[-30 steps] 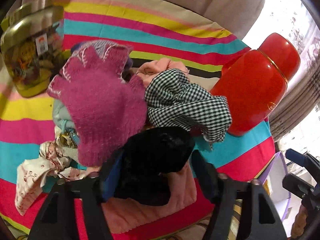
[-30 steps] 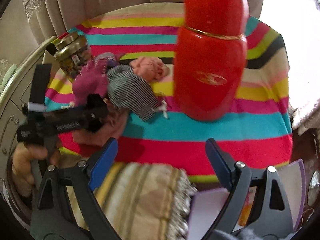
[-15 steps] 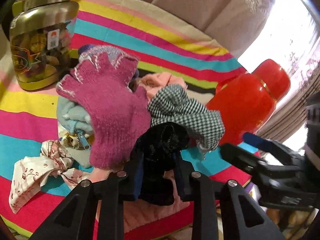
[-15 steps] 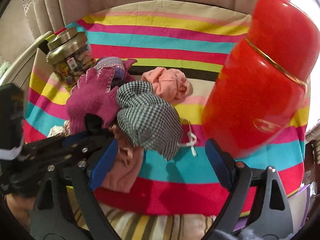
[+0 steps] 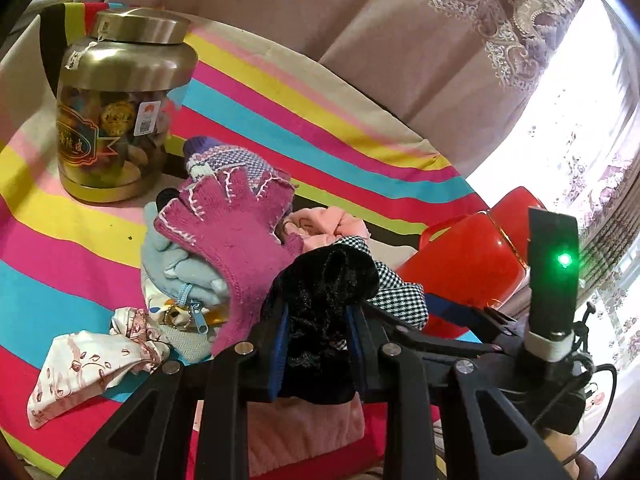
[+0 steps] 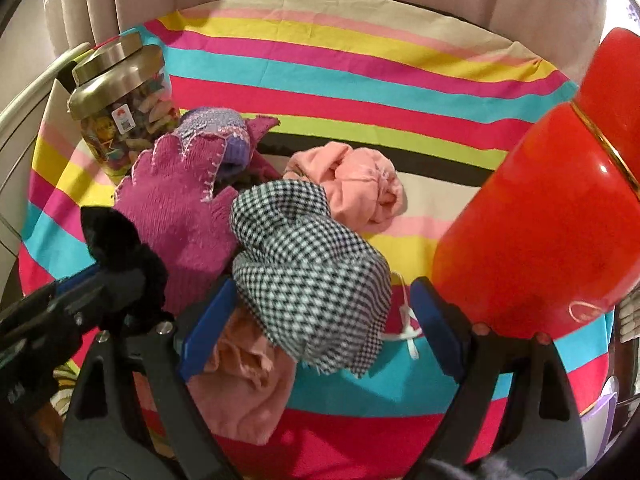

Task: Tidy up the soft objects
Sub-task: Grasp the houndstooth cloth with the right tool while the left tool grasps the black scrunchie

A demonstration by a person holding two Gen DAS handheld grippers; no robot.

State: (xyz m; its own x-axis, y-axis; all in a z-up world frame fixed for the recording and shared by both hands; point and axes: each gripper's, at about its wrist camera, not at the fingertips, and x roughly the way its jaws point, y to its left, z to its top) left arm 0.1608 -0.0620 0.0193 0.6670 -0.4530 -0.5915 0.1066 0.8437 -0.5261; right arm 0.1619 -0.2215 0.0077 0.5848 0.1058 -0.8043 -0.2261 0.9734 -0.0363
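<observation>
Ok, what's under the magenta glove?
Under the magenta glove lie a pale blue item with a zipper and, behind it, a purple patterned knit. How far either runs beneath it, and anything deeper, is covered.

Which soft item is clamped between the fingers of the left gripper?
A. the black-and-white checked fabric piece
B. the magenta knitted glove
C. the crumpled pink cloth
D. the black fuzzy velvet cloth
D: the left gripper has its blue pads pressed on the black fuzzy velvet cloth.
</observation>
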